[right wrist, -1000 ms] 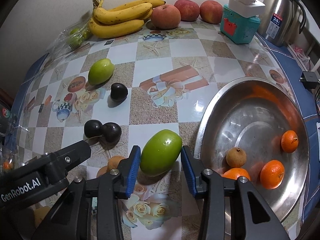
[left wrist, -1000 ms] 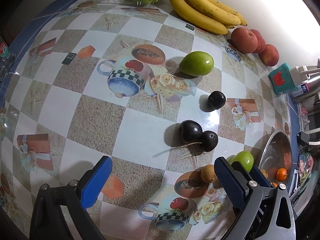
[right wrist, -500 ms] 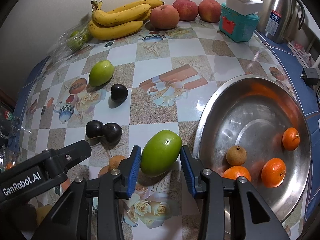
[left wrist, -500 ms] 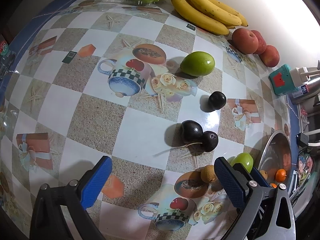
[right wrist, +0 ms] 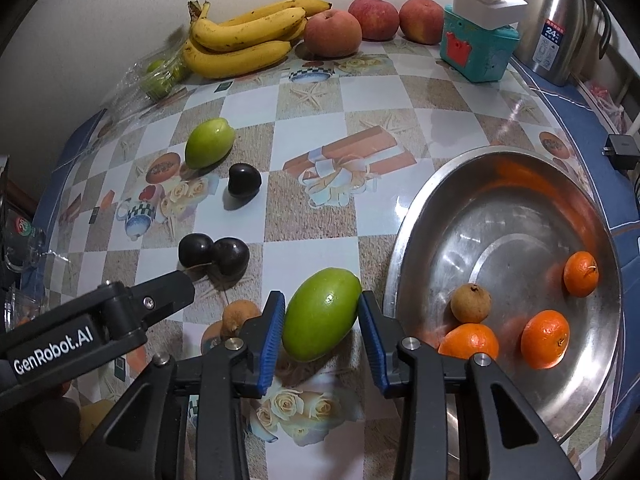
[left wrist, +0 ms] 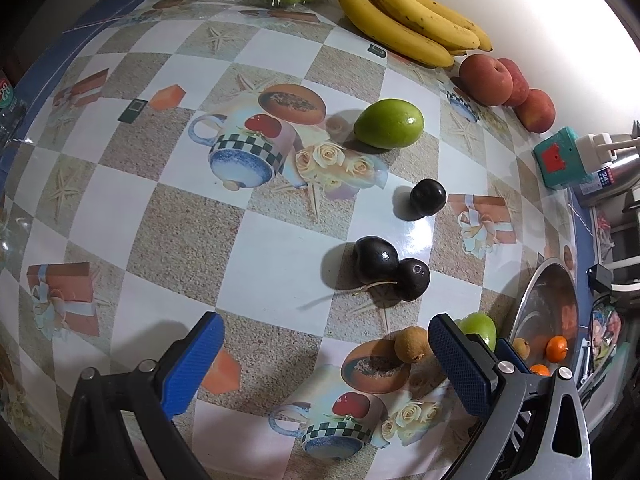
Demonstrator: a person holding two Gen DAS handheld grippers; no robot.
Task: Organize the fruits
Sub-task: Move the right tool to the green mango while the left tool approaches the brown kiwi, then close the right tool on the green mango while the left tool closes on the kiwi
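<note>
My right gripper (right wrist: 320,330) is shut on a green mango (right wrist: 321,314) and holds it just left of the steel bowl (right wrist: 404,248). The bowl holds three oranges (right wrist: 545,338) and a brown longan (right wrist: 470,303). My left gripper (left wrist: 326,356) is open and empty above the table, near a loose brown longan (left wrist: 410,345). A second green mango (left wrist: 389,123), a single dark plum (left wrist: 427,198) and a pair of dark plums (left wrist: 390,266) lie on the table ahead of it. The held mango shows past my left gripper's right finger (left wrist: 478,328).
Bananas (right wrist: 244,40) and three peaches (right wrist: 332,32) lie along the back wall. A clear bag of green fruit (right wrist: 158,76) sits at the back left. A teal box (right wrist: 478,54) and a steel kettle (right wrist: 560,20) stand at the back right.
My right gripper has risen slightly with the green mango in it, staying by the bowl's left rim. The left gripper has barely moved.
</note>
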